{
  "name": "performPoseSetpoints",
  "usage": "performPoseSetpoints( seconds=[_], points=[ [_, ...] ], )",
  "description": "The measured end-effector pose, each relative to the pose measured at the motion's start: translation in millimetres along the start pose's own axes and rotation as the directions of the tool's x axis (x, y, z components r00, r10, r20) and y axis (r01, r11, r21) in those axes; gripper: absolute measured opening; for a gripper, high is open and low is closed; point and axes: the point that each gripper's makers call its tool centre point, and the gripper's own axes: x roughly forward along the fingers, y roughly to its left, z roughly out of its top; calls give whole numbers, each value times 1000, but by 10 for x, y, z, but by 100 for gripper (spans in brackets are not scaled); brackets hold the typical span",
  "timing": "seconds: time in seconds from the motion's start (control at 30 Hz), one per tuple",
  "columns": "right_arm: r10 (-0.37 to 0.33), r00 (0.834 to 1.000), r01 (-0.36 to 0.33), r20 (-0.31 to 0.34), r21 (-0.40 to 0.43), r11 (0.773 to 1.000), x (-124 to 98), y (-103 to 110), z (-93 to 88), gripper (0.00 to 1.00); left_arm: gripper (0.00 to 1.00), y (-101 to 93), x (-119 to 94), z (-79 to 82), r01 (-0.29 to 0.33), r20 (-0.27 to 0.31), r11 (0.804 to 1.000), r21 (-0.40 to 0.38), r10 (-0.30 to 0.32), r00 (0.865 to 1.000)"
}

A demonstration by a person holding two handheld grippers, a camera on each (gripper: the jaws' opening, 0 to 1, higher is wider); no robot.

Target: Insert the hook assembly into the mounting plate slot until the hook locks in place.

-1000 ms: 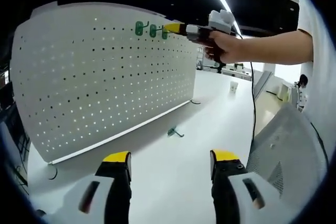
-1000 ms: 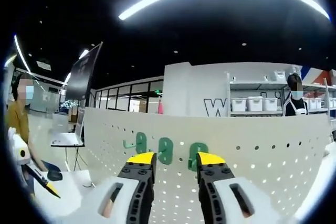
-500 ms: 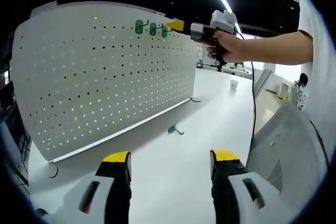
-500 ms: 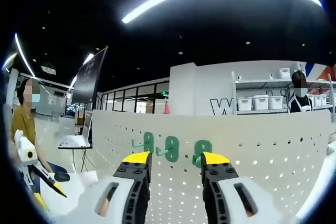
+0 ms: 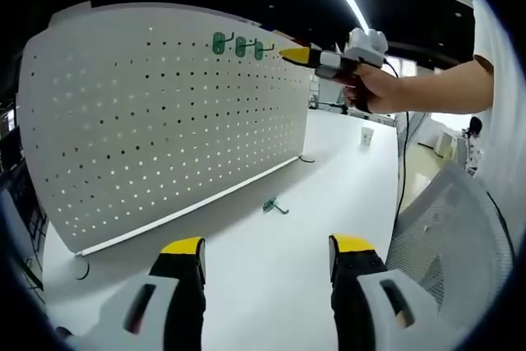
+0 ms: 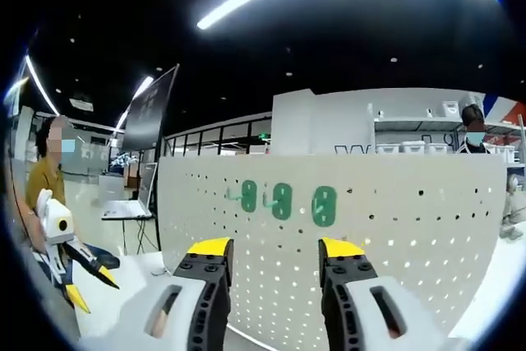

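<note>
The white pegboard stands upright on the table, and three green hooks hang in a row near its top edge. A fourth green hook lies loose on the table below the board. My left gripper hovers low over the table, open and empty. A hand holds my right gripper just right of the hung hooks, clear of the board. In the right gripper view the three hooks sit on the pegboard beyond my right gripper, which is open with nothing in it.
A paper cup stands far back on the white table. A mesh chair back is close on the right. Shelves with white bins stand behind the board. A seated person holds the left gripper at the left.
My right gripper has drawn back from the third hook, away from the pegboard. That hook stays on the board. The left gripper has not moved.
</note>
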Motion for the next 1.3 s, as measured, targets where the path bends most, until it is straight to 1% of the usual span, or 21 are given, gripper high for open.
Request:
performPoseSetpoints(
  seconds=[0.13,0.27,0.53,0.83,1.03,1.1,1.3],
  points=[
    [-4,1000,4,-9,20,1000,-94,11,-65,41,63,7,5,-1,0,1,1000,-5,0,1000],
    [16,1000,-16,-25,20,1000,-178,64,-130,41,62,0,7,-4,2,0,1000,-5,-2,1000],
    [30,998,-28,-57,31,999,-324,107,-260,43,62,11,12,-8,-1,6,1000,-16,1,1000],
    [73,991,-69,-112,43,997,-505,225,-452,43,62,21,14,-21,-1,7,1000,-22,1,1000],
    [89,988,-80,-127,72,994,-606,277,-536,46,63,17,22,-18,3,7,1000,-19,-3,1000],
    [94,985,-86,-143,61,994,-642,301,-579,46,63,22,23,-16,3,7,1000,-17,-3,1000],
    [98,979,-83,-180,88,993,-766,315,-710,48,63,23,22,-18,5,6,1000,-14,-5,1000]
  ],
)
